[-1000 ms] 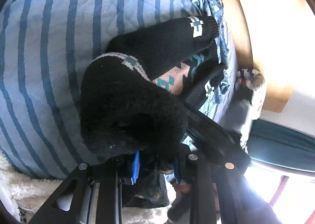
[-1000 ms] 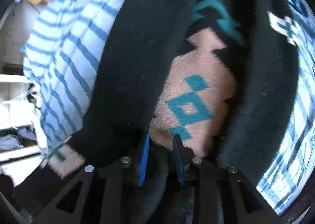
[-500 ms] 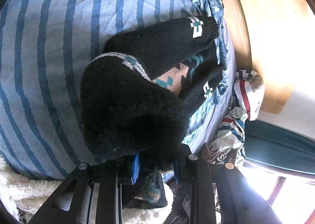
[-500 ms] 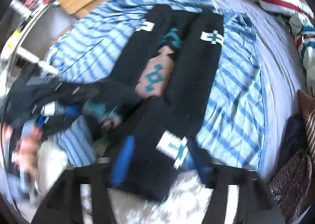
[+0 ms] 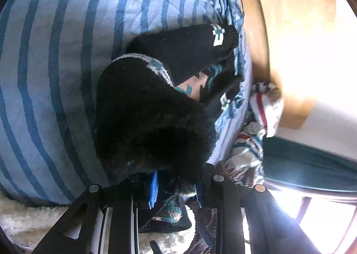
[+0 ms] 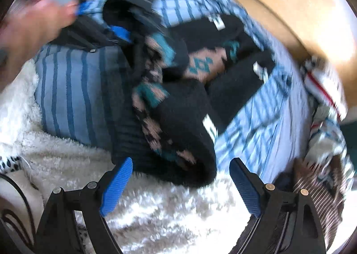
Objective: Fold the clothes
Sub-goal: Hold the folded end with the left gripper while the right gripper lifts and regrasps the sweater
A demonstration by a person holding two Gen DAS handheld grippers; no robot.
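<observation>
Black sweater [image 6: 178,106] lying on striped bed cover [image 5: 55,75]; left claw [image 5: 176,189] pinching its edge, right claw [image 6: 180,187] opening wide above it, gripping nothing.

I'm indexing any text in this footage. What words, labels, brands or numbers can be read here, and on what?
None can be read for certain.
Printed fabric at the bed's edge, left wrist view: a few large letters show on it, cropped and blurred, unreadable.
Black sweater: only knitted cross-shaped motifs, no lettering.
Striped blue bedding: no text.
The right wrist view is too motion-blurred to read anything.
</observation>
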